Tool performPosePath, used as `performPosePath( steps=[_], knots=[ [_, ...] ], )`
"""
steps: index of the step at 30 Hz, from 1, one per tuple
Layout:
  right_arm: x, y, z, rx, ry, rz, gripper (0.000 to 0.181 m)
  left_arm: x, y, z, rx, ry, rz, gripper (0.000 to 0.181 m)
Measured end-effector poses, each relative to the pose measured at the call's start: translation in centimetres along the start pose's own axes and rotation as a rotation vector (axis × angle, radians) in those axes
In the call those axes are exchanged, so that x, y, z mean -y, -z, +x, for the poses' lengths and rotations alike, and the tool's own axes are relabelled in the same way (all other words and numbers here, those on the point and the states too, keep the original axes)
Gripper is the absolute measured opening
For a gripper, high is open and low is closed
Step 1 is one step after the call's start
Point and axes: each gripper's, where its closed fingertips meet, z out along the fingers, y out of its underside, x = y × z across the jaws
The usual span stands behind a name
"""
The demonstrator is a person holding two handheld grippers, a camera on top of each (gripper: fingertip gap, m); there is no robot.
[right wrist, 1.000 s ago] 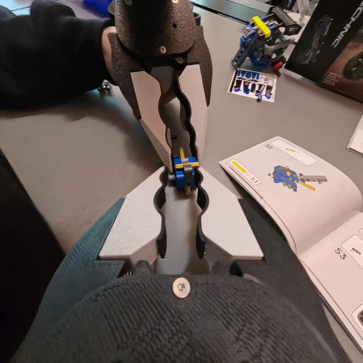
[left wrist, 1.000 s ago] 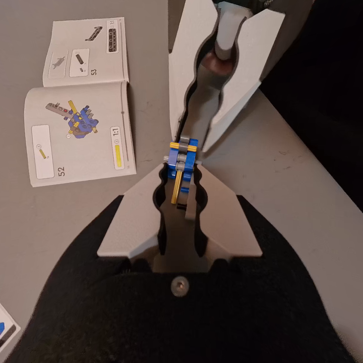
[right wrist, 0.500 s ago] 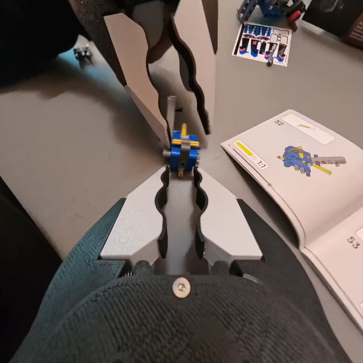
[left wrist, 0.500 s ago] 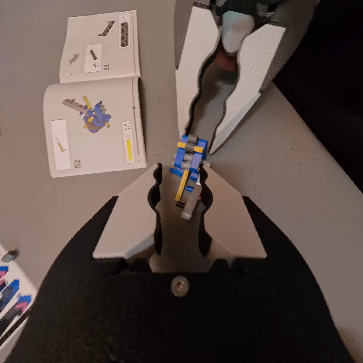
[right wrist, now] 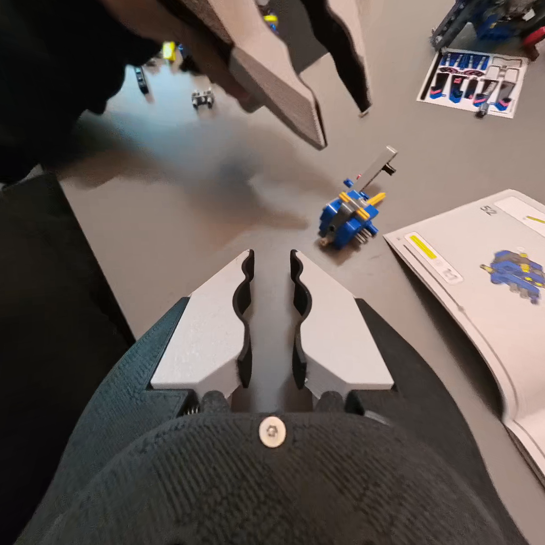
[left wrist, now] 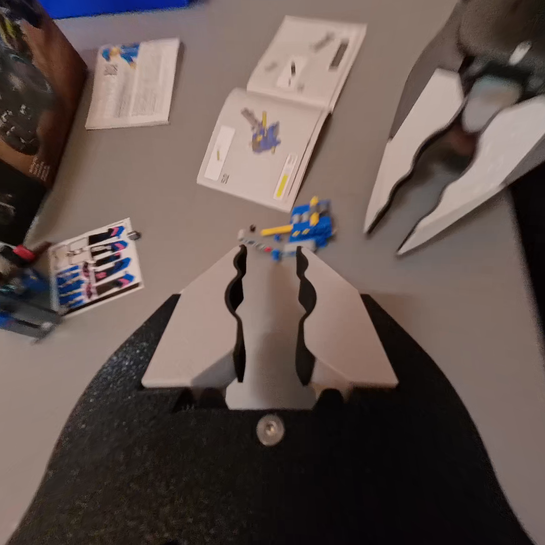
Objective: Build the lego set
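Blue lego assembly (right wrist: 348, 218) (seemingly tabled) beyond right gripper (right wrist: 272, 253)

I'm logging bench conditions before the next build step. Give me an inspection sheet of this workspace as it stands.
Surface: grey table, bare in the middle.
Job's things: blue sub-assembly lying on the table, free of both tongs; open instruction booklet beside it.
Clutter: sticker sheet, second booklet, product box, larger partly built model, loose small parts.
Grippers: left tongs open, empty; right tongs open, empty.
Cables: nothing seen.
Surroundings: dark beyond the table edge.
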Motion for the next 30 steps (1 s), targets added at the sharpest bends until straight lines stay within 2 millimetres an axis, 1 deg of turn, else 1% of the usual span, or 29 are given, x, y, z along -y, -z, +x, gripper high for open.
performPosePath(
  steps=[1,2,3,4,5,8,9,10,11,13,14,17,19,20,22,24,27,30],
  knots=[
    [-0.2,0.8,0.4,-0.01,0.005,-0.003,0.022,0.8,-0.2,0.9,0.012,0.069,0.053,0.033],
    [-0.5,1.8,1.2,-0.042,0.008,-0.005,0.021,1.4,-0.6,1.7,0.032,0.124,0.087,0.036],
    [-0.8,3.0,2.7,-0.102,0.015,-0.007,0.021,1.6,-1.2,2.3,0.06,0.165,0.098,0.039],
    [-1.3,4.5,4.7,-0.185,0.023,-0.011,0.021,1.4,-1.9,2.6,0.101,0.198,0.085,0.044],
    [-2.0,6.4,7.1,-0.283,0.029,-0.025,0.021,1.0,-2.6,2.6,0.155,0.225,0.06,0.048],
    [-5.6,12.7,14.8,-0.58,0.033,-0.131,0.025,0.3,-4.5,2.5,0.262,0.275,0.001,0.054],
    [-6.9,14.6,16.7,-0.647,0.029,-0.163,0.024,0.2,-4.9,2.3,0.288,0.279,-0.014,0.054],
    [-8.1,16.0,18.2,-0.688,0.02,-0.181,0.021,0.1,-5.2,2.2,0.311,0.278,-0.029,0.052],
    [-9.1,16.9,19.1,-0.694,0.004,-0.191,0.018,-0.1,-5.4,2.0,0.332,0.274,-0.046,0.05],
    [-10.4,17.5,19.9,-0.658,-0.025,-0.174,0.013,-0.7,-5.5,1.7,0.355,0.263,-0.08,0.045],
    [-10.6,17.2,19.8,-0.616,-0.028,-0.158,0.011,-0.9,-5.3,1.6,0.357,0.258,-0.093,0.041],
    [-10.6,16.3,19.4,-0.558,0.003,-0.13,0.012,-1.6,-4.5,1.4,0.351,0.252,-0.116,0.04],
    [-10.6,15.6,19.4,-0.555,0.048,-0.144,0.012,-2.4,-3.7,0.7,0.387,0.247,-0.133,0.04],
    [-10.6,15.3,19.4,-0.547,0.063,-0.143,0.006,-2.7,-3.3,0.4,0.396,0.24,-0.14,0.04],
    [-10.4,15.1,19.7,-0.546,0.07,-0.13,0.005,-3.4,-2.7,0.1,0.407,0.244,-0.149,0.041],
    [-10.3,14.8,19.8,-0.518,0.062,-0.118,0.0,-3.6,-2.4,0.2,0.403,0.238,-0.137,0.043],
    [-10.2,14.8,20.4,-0.503,0.038,-0.098,0.0,-3.4,-1.8,0.9,0.394,0.249,-0.107,0.045],
    [-10.0,14.7,21.3,-0.523,0.041,-0.101,0.003,-2.9,-0.4,1.3,0.416,0.238,-0.058,0.044]
  ],
)
